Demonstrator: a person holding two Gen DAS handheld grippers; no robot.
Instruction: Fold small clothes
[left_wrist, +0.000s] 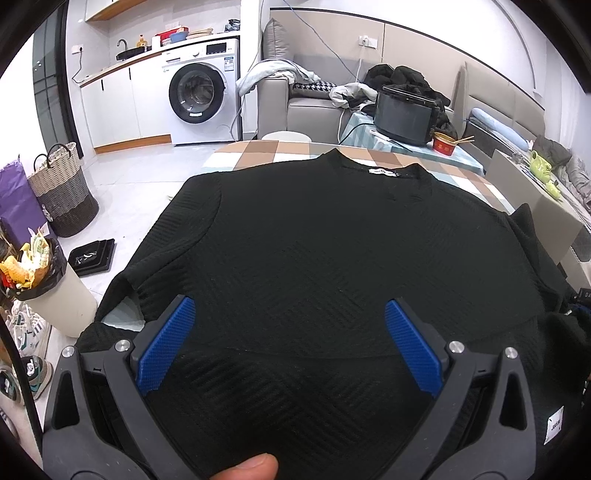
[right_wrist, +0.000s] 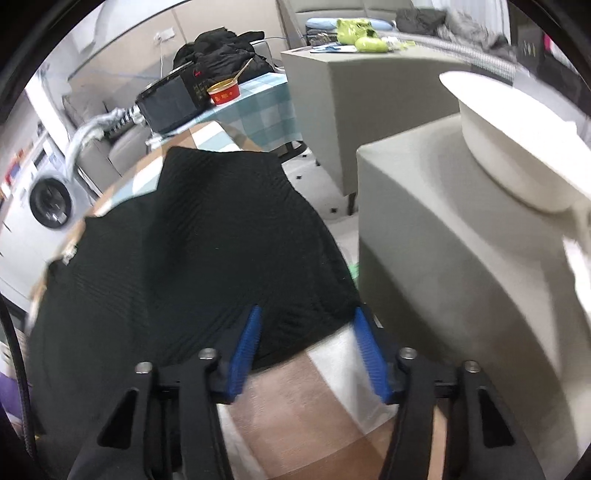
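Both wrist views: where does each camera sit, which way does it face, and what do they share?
Left wrist: on the left gripper, over the black sweater, facing its collar and the washing machine; open blue pads and a fingertip show.
Right wrist: on the right gripper, low at the sweater's edge, facing along the checked tablecloth beside a grey block; the pads show with a gap between them.
Shared: sweater, washing machine, red bowl.
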